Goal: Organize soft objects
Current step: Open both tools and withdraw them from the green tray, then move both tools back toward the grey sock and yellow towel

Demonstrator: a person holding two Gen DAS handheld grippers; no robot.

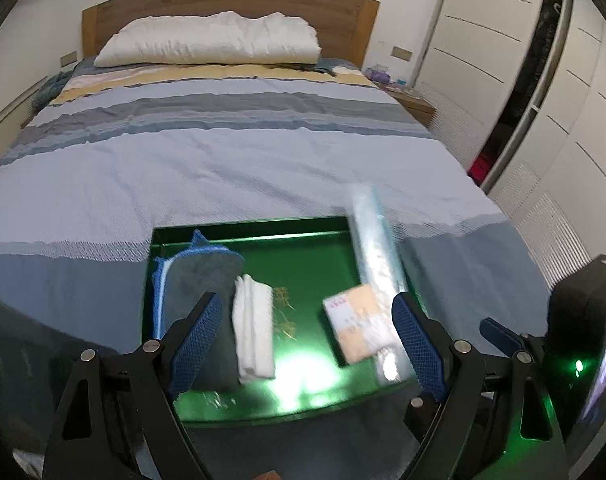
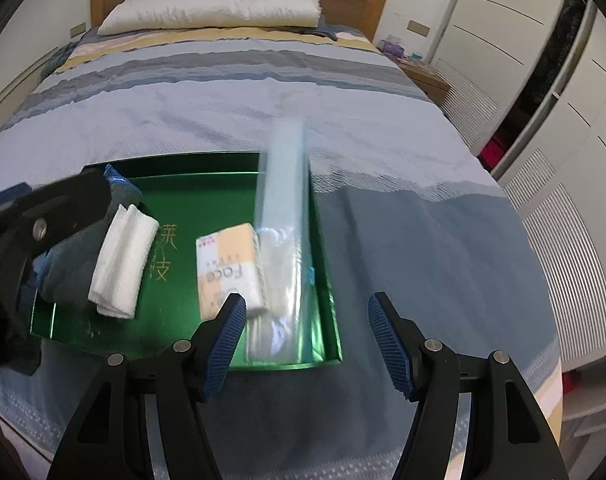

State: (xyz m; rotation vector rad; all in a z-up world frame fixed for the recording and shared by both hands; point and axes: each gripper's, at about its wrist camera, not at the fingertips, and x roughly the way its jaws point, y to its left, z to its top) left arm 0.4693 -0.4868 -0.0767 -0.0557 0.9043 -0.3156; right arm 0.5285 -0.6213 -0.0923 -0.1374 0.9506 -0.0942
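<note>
A green tray (image 2: 171, 196) sits on the bed (image 1: 239, 168), close to the foot edge of the striped blue and grey cover, and all the soft things are inside it. Along the tray's left edge lies a grey cloth (image 1: 207, 276) with blue trim, its tip reaching toward the far-left corner. Just beside it, touching its right side, is a folded white towel (image 1: 255, 332) laid lengthwise. The middle of the tray floor is bare (gold characters show there on the green). Toward the right, a peach-and-white tissue pack (image 2: 227, 268) lies flat, and against it, running along the tray's right edge, is a long clear plastic package (image 2: 283, 216); its far end sticks out past the tray's far rim and looks blurred.

The left gripper (image 1: 307, 344) hangs over the near part of the tray with its jaws spread wide and nothing between them; one blue pad is over the grey cloth, the other near the tissue pack. The right gripper (image 2: 307, 348) is over the tray's near-right corner, jaws likewise released and holding nothing.

At the head of the bed a white pillow (image 1: 211, 40) rests against the wooden headboard (image 1: 231, 0), and white wardrobe doors (image 1: 483, 60) line the right side of the room.
</note>
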